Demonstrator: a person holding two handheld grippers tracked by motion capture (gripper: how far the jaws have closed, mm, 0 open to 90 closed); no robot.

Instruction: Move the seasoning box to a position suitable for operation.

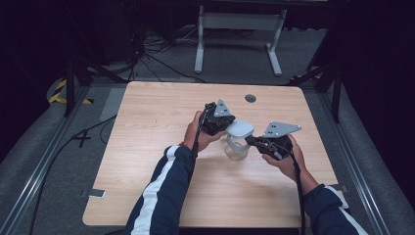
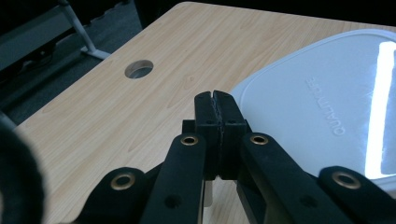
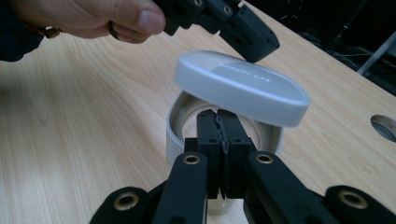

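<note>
A clear jar (image 1: 236,149) stands in the middle of the wooden table (image 1: 161,112). Its white lid (image 1: 239,129) lies tilted over the jar's mouth, raised off the rim (image 3: 175,135) on one side. My left gripper (image 1: 228,127) is shut with nothing between its jaws. In the left gripper view its tips (image 2: 215,95) sit just beside the edge of the lid (image 2: 317,107). My right gripper (image 1: 250,140) is also shut and empty. Its tips (image 3: 218,113) are at the jar's near rim, under the lid (image 3: 238,84). The left gripper (image 3: 257,46) hovers at the lid's far edge.
A round cable hole (image 1: 250,98) is in the table's far edge. Behind the table stands a white metal frame (image 1: 237,22), with cables (image 1: 161,63) on the grey floor. Black rails run along both sides.
</note>
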